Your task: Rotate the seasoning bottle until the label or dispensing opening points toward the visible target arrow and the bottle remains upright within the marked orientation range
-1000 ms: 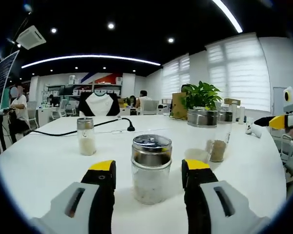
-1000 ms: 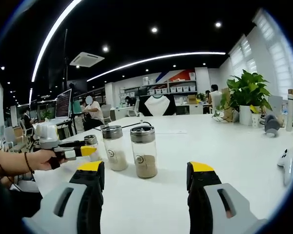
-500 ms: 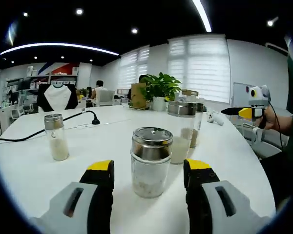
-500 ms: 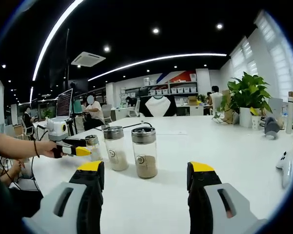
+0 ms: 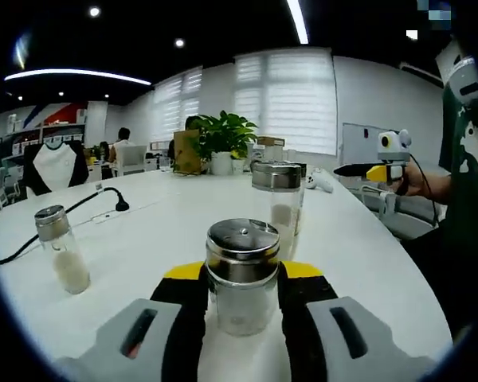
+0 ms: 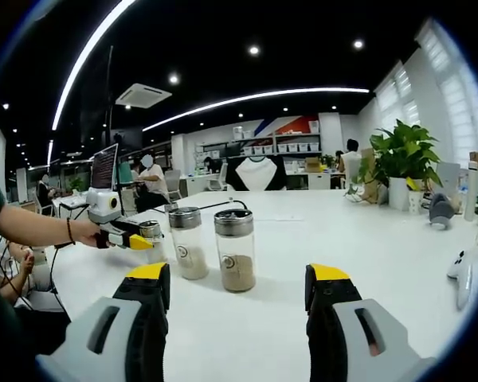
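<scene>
A: What has moved since half a second ago?

B: The left gripper [image 5: 241,278] has closed in; its yellow-tipped jaws, apart before, now press both sides of the seasoning bottle [image 5: 241,276] at lower centre of the left gripper view.

A: Is the bottle upright?

B: Yes, standing on the white table [image 5: 159,215], steel cap on top. A small shaker [image 5: 60,250] stands at the left, a taller jar [image 5: 278,200] behind.

A: And the right gripper [image 6: 238,296]?

B: Unchanged: jaws wide, holding nothing, two jars [image 6: 234,249] ahead of it.
</scene>
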